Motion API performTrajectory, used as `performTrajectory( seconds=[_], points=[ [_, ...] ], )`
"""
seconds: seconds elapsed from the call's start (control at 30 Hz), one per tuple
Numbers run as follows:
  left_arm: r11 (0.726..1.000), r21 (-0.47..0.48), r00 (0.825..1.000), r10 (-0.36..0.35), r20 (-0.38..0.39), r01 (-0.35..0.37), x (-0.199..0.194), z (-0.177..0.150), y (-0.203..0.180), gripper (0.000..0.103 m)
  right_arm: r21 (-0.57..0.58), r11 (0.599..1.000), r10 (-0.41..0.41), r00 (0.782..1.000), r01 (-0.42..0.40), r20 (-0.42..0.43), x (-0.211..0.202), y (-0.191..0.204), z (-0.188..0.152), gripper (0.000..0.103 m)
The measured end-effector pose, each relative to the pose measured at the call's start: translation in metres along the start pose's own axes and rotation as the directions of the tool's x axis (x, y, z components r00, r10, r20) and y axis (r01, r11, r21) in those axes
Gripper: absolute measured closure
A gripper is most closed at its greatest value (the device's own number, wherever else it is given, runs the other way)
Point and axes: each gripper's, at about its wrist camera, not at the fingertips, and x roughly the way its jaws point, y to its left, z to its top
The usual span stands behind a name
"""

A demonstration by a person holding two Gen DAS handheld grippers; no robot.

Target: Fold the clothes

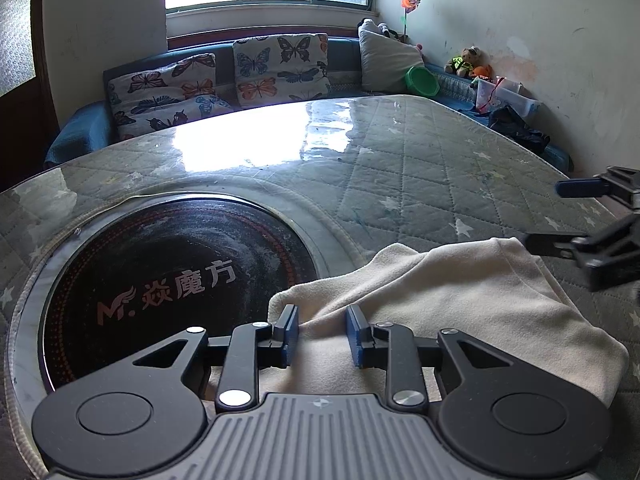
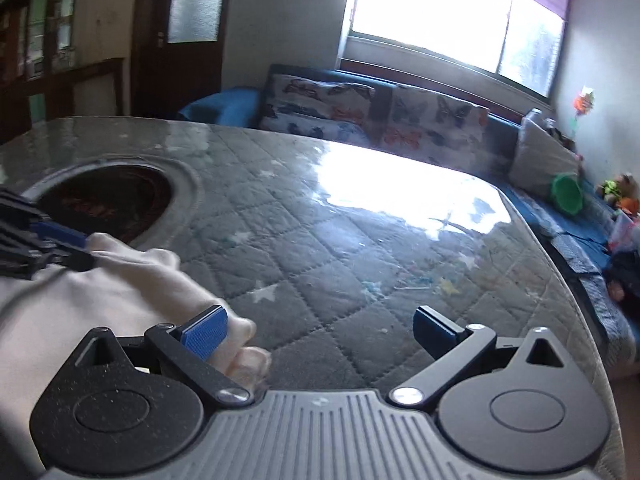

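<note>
A: Starting at the left of the left wrist view, we have the dark round hob [image 1: 160,280] set into the table [image 1: 420,168], and right of it, in the lower middle, our left gripper [image 1: 322,336]. How do its fingers stand?

B: Narrow but not closed. A raised fold of the cream cloth [image 1: 460,304] sits in the gap between the pads; we cannot tell whether they press on it.

A: And the cloth itself?

B: It lies from the lower centre out to the lower right of that frame, its long axis running roughly left to right across the table, partly folded over on itself.

A: The right gripper [image 1: 556,212]?

B: At the right edge of that view, fingers spread wide, hovering over the cloth's far right corner. In its own view the right gripper [image 2: 320,328] is wide with nothing between the pads; the cloth [image 2: 100,300] lies off to its lower left, under the left finger.

A: So we judge the left nearer to a hold; the right must shift leftward for the corner.
</note>
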Motion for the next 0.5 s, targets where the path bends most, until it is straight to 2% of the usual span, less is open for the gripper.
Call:
performTrajectory(
  seconds=[0.13, 0.27, 0.37, 0.5],
  points=[
    [1.000, 0.001, 1.000, 0.007, -0.001, -0.007, 0.000, 0.000, -0.001, 0.073, -0.049, 0.997, 0.053, 0.999, -0.053, -0.005, -0.017, 0.010, -0.004, 0.002],
    [1.000, 0.006, 1.000, 0.014, -0.001, -0.014, 0.000, 0.000, -0.002, 0.073, -0.086, 0.994, 0.062, 0.998, -0.064, -0.030, -0.024, 0.019, -0.012, 0.002],
    [1.000, 0.010, 1.000, 0.018, -0.001, -0.018, 0.000, 0.000, -0.003, 0.073, -0.061, 0.995, 0.082, 0.996, -0.085, -0.046, -0.029, 0.017, -0.008, 0.002],
    [1.000, 0.014, 1.000, 0.023, -0.004, -0.023, 0.000, 0.001, -0.004, 0.071, -0.100, 0.992, 0.080, 0.996, -0.083, -0.037, -0.041, 0.016, 0.008, 0.002]
  ],
)
